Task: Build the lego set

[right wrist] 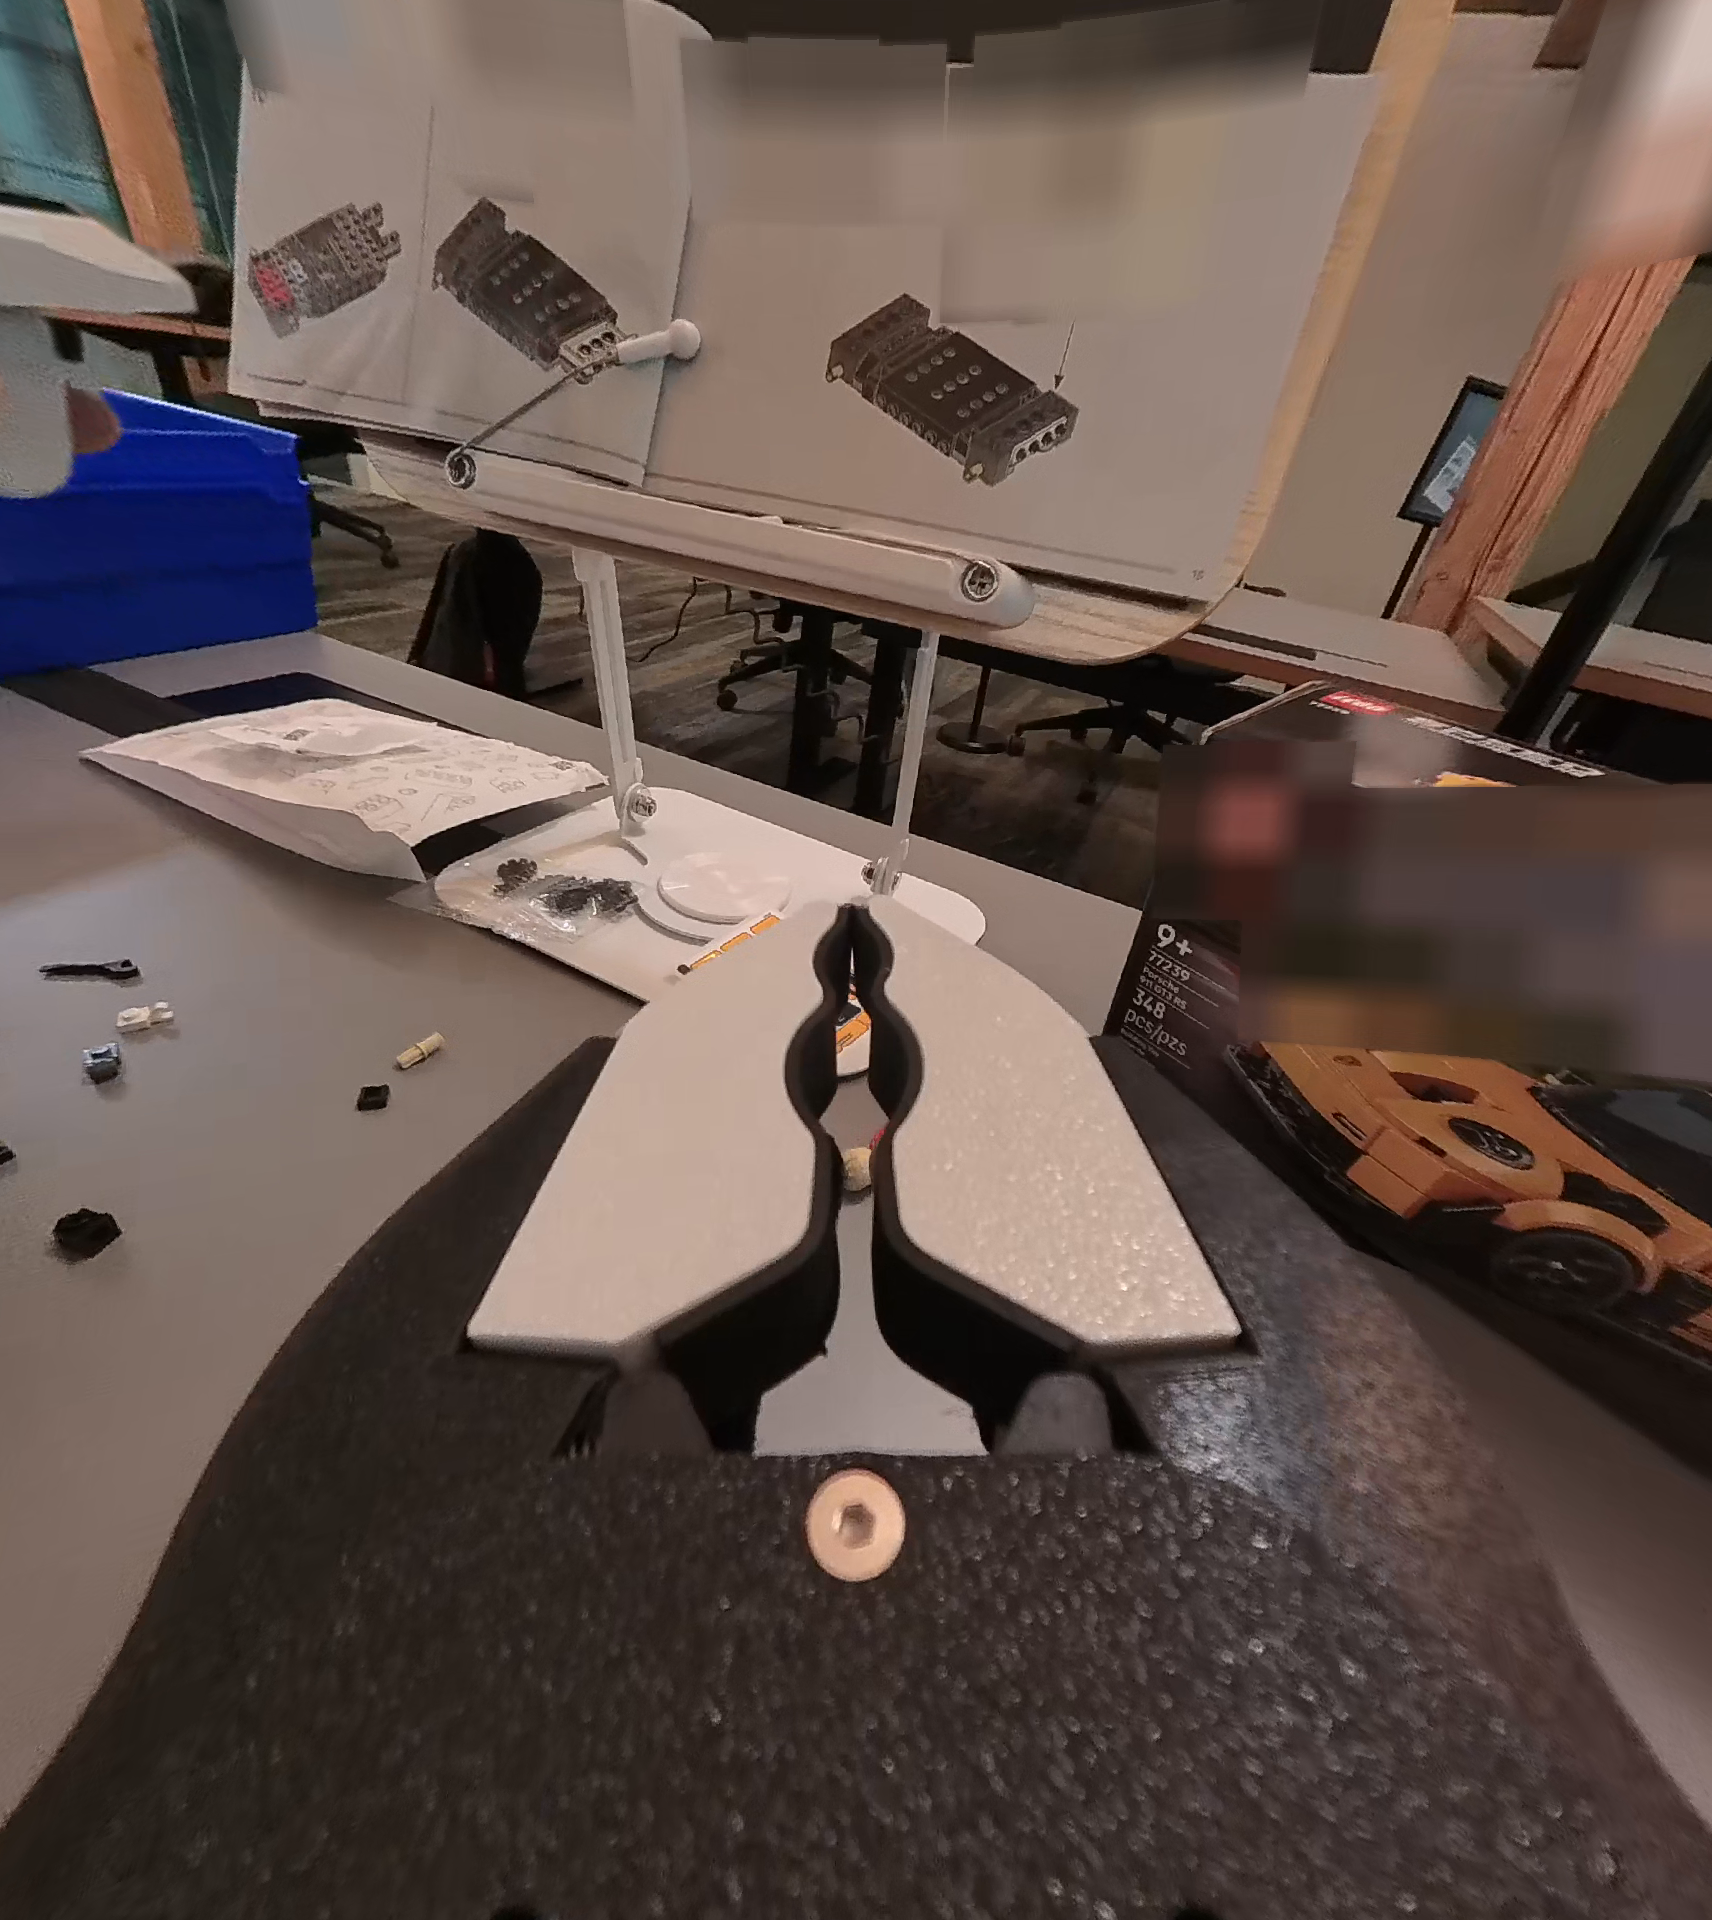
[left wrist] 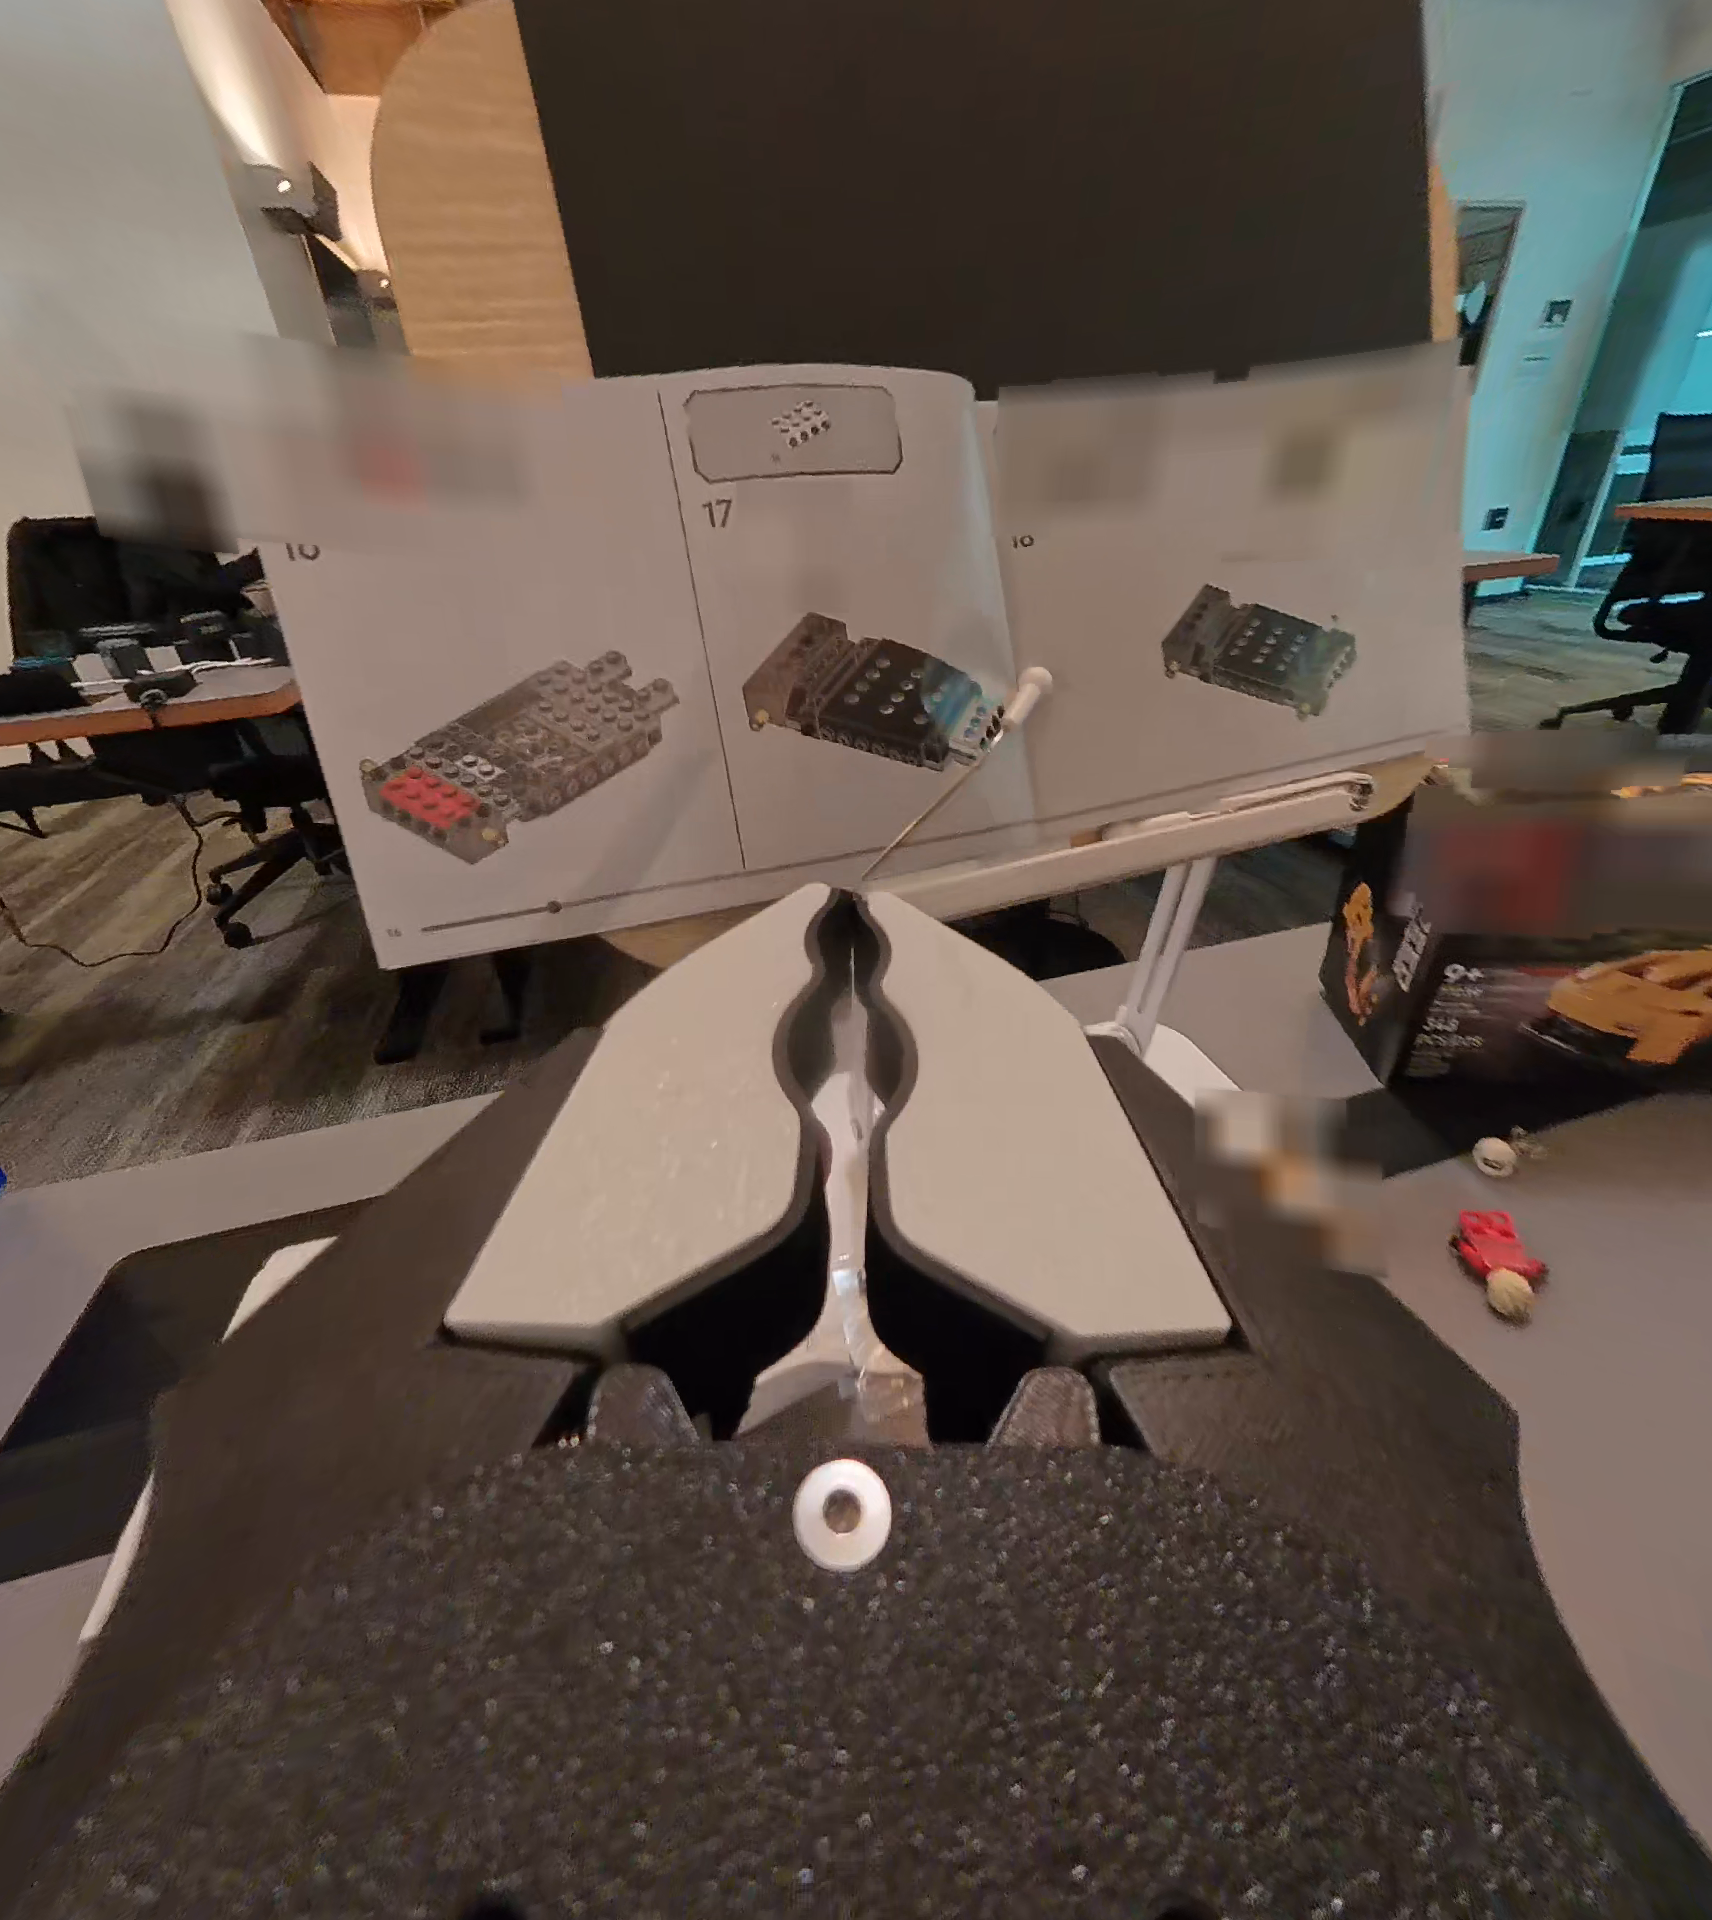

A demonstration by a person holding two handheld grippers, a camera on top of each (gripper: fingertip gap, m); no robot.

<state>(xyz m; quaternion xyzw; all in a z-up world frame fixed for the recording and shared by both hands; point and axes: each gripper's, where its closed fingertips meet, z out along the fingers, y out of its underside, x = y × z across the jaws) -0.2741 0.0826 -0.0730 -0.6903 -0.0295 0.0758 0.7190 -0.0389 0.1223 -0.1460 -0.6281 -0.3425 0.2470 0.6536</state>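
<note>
The open instruction booklet [left wrist: 831, 644] rests on a white stand [right wrist: 727, 520] at the back of the grey table [right wrist: 208, 1299]. My left gripper [left wrist: 847, 906] is shut and empty, raised, pointing at the booklet's lower edge. My right gripper [right wrist: 857, 916] is shut and empty, low over the table in front of the stand's base [right wrist: 717, 883]. Several small loose Lego pieces [right wrist: 104, 1060] lie on the table to its left. A red figure part [left wrist: 1496, 1262] and a small white round piece [left wrist: 1491, 1153] lie to the right of the left gripper.
The Lego box [right wrist: 1454, 1091] with an orange car picture stands at the right [left wrist: 1579, 987]. A torn paper bag [right wrist: 332, 779] and a clear bag of black parts [right wrist: 561, 894] lie by the stand. A blue bin [right wrist: 104, 551] sits far left. The left gripper and a hand [right wrist: 10, 343] show upper left. The tips of one gripper are about 25 centimetres away from the tips of the other. To reach the small white round piece [left wrist: 1491, 1153] in a straight line is about 15 centimetres for my right fingers, about 35 centimetres for my left.
</note>
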